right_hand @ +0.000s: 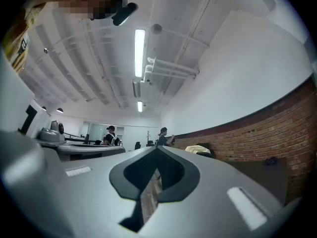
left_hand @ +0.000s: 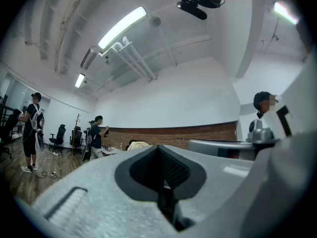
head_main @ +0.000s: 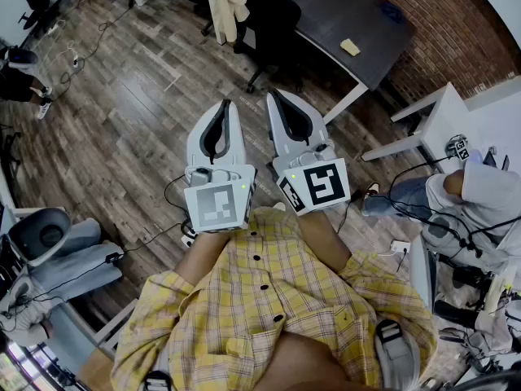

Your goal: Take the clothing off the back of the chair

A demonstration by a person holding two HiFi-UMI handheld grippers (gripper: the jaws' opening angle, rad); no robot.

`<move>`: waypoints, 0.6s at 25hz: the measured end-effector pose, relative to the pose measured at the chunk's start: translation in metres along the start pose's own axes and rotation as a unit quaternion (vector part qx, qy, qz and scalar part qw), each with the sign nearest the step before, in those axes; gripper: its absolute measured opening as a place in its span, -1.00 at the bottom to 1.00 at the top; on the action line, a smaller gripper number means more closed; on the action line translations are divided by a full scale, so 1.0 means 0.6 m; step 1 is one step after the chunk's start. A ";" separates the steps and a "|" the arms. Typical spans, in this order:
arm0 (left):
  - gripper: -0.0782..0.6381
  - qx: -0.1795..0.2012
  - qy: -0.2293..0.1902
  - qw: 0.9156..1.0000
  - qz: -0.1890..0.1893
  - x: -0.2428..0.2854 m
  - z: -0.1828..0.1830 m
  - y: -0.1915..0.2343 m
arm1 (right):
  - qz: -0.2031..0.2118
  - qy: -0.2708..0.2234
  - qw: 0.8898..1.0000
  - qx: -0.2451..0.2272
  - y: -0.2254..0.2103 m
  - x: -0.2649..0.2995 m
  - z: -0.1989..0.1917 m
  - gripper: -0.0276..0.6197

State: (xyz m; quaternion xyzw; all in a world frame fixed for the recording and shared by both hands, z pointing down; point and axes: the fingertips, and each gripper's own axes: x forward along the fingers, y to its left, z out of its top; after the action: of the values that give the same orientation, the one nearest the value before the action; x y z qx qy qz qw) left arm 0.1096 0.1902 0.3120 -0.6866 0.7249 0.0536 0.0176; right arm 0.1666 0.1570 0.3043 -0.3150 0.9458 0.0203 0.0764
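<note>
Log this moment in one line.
stage: before reach | left gripper: shut, empty | right gripper: shut, empty | clothing: draped on chair, untouched

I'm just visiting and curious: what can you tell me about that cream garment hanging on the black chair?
The cream cloth garment hangs draped over the back of the black office chair, limp, with soft folds, its length falling down the chair's back. It looks like light fabric, perhaps a jacket or shirt; I cannot tell which. The chair stands by a dark desk. Only the chair touches it.
</note>
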 end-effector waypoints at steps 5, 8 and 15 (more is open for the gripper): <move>-0.78 0.003 0.002 1.000 -0.002 -0.005 -0.003 0.009 | 0.002 0.003 1.000 0.001 0.010 0.006 0.002 -0.91; -0.78 0.001 0.003 1.000 -0.009 -0.008 -0.010 0.021 | 0.008 -0.004 1.000 0.014 0.024 0.015 0.000 -0.91; -0.78 -0.003 0.011 1.000 -0.029 -0.028 -0.020 0.072 | -0.008 0.006 1.000 0.015 0.066 0.038 -0.017 -0.91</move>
State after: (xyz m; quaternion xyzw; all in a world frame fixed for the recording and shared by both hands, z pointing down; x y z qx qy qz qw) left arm 0.0678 0.2078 0.3276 -0.7079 0.7047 0.0477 0.0093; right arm 0.1232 0.1744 0.3105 -0.3217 0.9438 0.0038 0.0760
